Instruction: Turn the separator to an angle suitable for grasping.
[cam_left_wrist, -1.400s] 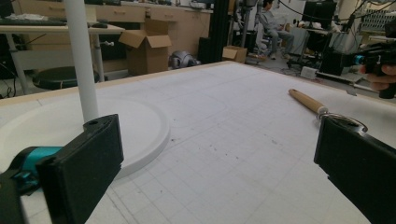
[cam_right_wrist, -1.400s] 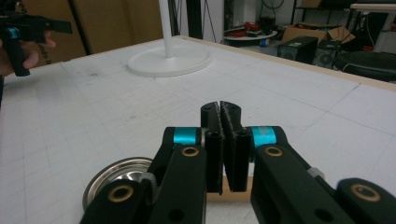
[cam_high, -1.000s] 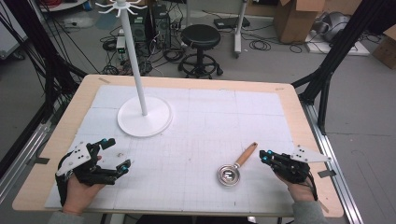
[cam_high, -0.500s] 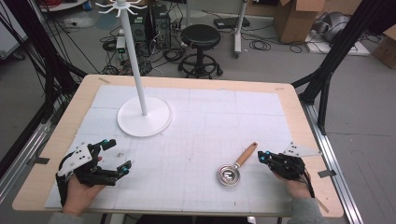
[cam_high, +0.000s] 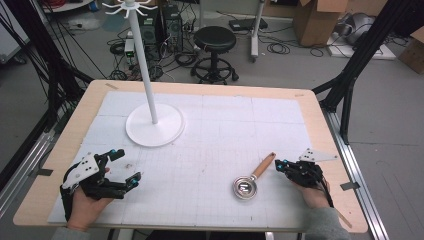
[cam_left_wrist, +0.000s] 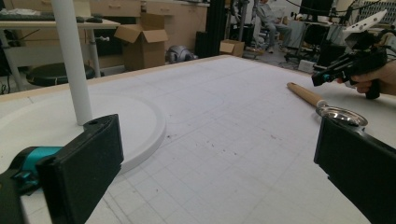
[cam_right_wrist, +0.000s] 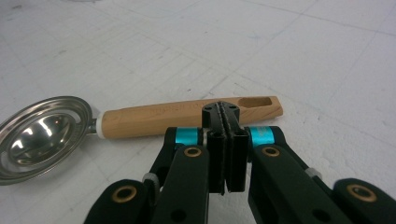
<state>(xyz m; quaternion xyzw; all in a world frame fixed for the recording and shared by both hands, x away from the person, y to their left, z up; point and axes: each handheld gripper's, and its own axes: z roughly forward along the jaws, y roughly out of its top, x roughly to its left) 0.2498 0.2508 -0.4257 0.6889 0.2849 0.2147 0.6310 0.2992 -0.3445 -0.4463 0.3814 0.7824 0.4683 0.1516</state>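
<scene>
Honestly the small steel-bowled scoop with a pale wooden handle (cam_high: 253, 179) lying front-right on the white gridded mat (cam_high: 220, 130) looks light and rigid, so I'd grab mid-handle, right gripper (cam_right_wrist: 226, 116) pinched together beside it, left gripper (cam_high: 125, 167) spread wide.

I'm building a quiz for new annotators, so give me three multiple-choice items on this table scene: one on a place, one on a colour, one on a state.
1. Where does the white stand sit?
A. far left of the table
B. near right corner
C. beside the right gripper

2. What colour is the scoop's handle?
A. black
B. light wood
C. red

3. How do the right gripper's jaws stand?
A. wide open
B. shut on the handle
C. shut, empty

Answers: 1 A, the high view shows its base on the far left part; 2 B, the right gripper view shows a tan wooden handle; 3 C, its jaws meet just short of the handle, while the left gripper is open.
</scene>
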